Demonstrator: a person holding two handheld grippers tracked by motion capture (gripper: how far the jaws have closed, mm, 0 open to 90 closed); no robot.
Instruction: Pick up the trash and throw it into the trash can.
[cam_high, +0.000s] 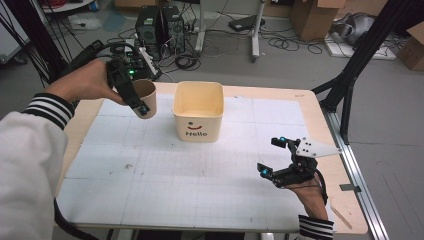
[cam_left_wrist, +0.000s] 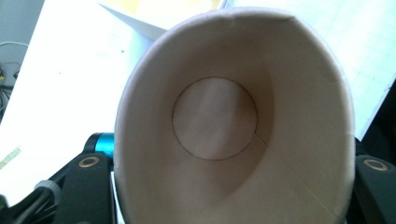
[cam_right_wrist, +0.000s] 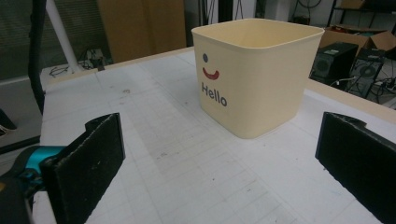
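**What we cannot see**

In the left gripper view the paper cup (cam_left_wrist: 233, 121) runs off the bottom edge, and it covers most of the left gripper (cam_left_wrist: 224, 186), so we make out only the tops of its jaws at either side. Behind the cup's rim we catch just a corner of the cream bin (cam_left_wrist: 159, 14). In the right gripper view the right gripper (cam_right_wrist: 219, 163) has both jaws cut by the frame. From the high view the bin's floor stays out of our sight.
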